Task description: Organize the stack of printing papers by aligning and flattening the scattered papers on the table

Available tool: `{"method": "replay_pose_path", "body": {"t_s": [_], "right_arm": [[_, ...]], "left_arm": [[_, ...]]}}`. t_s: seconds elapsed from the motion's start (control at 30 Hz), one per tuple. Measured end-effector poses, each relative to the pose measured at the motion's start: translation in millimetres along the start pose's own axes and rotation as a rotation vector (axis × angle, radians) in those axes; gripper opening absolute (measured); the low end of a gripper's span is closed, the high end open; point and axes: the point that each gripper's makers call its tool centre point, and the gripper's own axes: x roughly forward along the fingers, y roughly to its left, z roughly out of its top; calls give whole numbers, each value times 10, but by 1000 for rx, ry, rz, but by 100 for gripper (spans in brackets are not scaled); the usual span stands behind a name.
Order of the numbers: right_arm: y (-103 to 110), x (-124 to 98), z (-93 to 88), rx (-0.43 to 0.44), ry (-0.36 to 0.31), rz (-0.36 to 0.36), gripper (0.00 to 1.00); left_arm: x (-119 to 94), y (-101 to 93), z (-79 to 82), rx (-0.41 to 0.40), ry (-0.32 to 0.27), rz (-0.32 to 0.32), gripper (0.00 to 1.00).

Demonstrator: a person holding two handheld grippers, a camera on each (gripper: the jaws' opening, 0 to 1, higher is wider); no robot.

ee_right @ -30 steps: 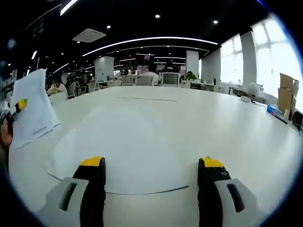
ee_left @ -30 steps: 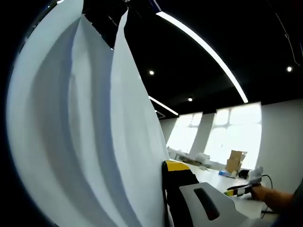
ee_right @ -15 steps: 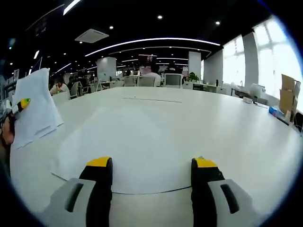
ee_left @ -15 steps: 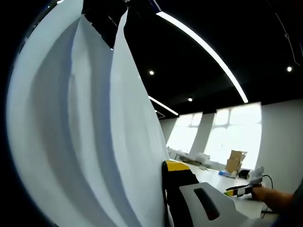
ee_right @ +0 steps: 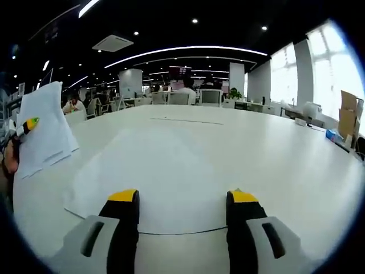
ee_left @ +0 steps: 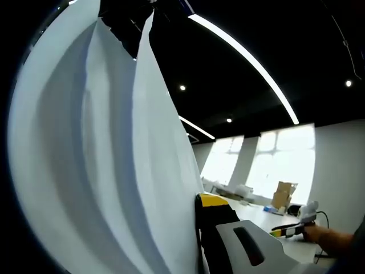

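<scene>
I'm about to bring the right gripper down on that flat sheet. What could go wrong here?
The loose sheet lies flat on the smooth white table, so the open right gripper may push or crumple it rather than catch its edge. The left gripper holds the raised papers by one edge, and they fan apart, so some could slip or bend.

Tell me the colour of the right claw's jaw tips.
Yellow, on black jaws; the right claw shows best in the right gripper view.

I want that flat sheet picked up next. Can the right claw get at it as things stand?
Probably yes. The right claw is open just above the near edge of the flat sheet on the table, with nothing between them.
</scene>
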Motion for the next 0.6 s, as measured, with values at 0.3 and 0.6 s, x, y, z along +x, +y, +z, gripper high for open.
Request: {"method": "replay_pose_path", "body": {"t_s": [0.3, 0.6], "right_arm": [[91, -14, 23, -12, -4, 22, 47], [29, -54, 25, -21, -17, -27, 64]], "left_arm": [[1, 10, 2, -1, -1, 0, 7], [-2, 1, 2, -2, -3, -1, 7]]}}
